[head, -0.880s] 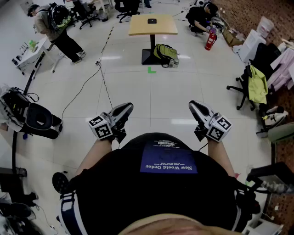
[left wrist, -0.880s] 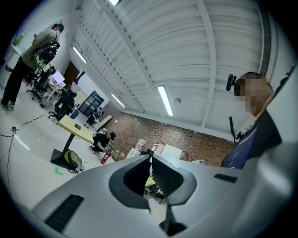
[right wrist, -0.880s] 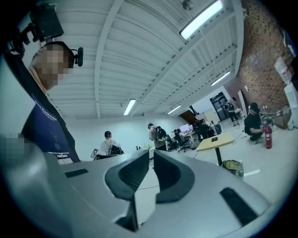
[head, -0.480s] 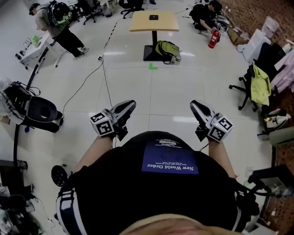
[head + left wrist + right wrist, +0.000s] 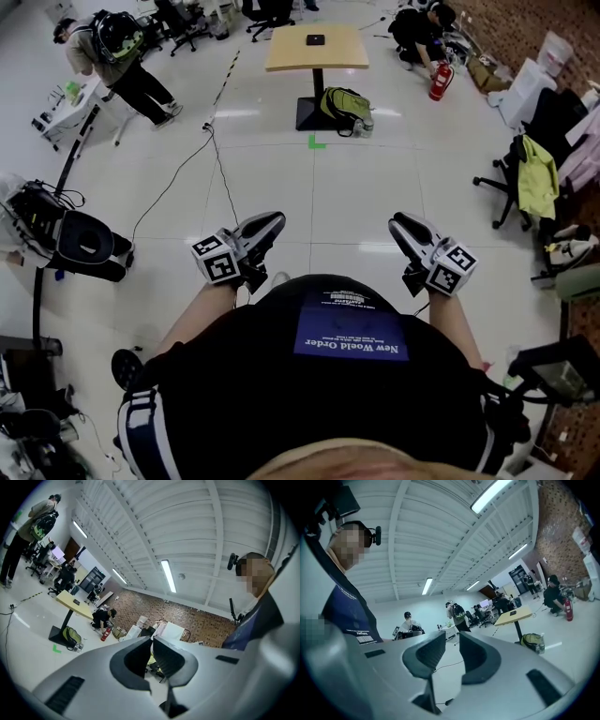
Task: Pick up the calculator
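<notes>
– Pale glossy floor tiles run up the head view to a wooden table at 12 o'clock. What can't you make out?

– Plenty. The calculator is only a small dark patch lying flat in the far half of the tabletop, well apart from both grippers. It is too small to tell which way its long axis runs or where its top end points. No keys or display can be read.

– And closer in?

– The wearer's dark shirt fills 6 o'clock and hides the floor beneath it. The hands sit mostly behind the marker cubes.

– The grippers?

– The left gripper is at 10 o'clock from the shirt and the right gripper at 2 o'clock. Both are held level over bare tile and aimed towards the table. The left one's jaws are pressed together with nothing between them. The right one's are drawn almost together, leaving a slim slit with nothing in it.

– Any containers?

– A green backpack lies against the table's foot, on its 3 o'clock side, and its contents can't be seen. In the right gripper view a bottle stands touching it. At 3 o'clock an office chair has a yellow-green jacket draped over it.
</notes>
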Tool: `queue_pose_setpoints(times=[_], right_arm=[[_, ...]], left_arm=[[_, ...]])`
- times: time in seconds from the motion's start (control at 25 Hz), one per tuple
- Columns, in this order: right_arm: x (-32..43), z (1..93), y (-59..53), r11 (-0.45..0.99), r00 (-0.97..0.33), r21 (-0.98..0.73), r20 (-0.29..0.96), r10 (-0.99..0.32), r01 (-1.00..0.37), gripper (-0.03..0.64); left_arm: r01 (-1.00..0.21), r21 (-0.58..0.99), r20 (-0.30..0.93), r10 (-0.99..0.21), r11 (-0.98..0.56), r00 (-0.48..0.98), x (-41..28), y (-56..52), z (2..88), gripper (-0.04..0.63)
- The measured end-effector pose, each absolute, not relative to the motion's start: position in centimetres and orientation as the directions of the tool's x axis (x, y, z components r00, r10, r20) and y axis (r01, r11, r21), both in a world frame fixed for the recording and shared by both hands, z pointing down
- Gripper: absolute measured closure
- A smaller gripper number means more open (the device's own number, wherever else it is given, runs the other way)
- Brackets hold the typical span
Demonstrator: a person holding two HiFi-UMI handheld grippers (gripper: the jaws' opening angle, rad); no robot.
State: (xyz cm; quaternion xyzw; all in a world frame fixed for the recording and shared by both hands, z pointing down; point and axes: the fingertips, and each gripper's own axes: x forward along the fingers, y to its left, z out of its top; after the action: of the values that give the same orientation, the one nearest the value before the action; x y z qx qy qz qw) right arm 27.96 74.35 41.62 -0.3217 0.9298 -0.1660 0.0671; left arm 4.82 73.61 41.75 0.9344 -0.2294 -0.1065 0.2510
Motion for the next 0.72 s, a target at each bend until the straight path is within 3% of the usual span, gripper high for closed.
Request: queue_pose_setpoints(times=[0.32, 0.72], right_arm=[[20.7, 40.2, 65.6, 0.716, -0.752, -0.307, -0.003, -0.66, -0.627, 0.522], [9.9, 38.6, 51.9, 0.687, -0.724, -0.293, 0.03, -0.689, -0.665, 0.5]], left_arm=[[-0.302, 0.51, -0.121, -0.414, -0.806, 0.902, -2.1, 63.6, 42.1, 0.588], [-0.314, 0.475, -0.141, -0.423, -0.822, 0.895, -14.6, 49.5, 40.9, 0.589]])
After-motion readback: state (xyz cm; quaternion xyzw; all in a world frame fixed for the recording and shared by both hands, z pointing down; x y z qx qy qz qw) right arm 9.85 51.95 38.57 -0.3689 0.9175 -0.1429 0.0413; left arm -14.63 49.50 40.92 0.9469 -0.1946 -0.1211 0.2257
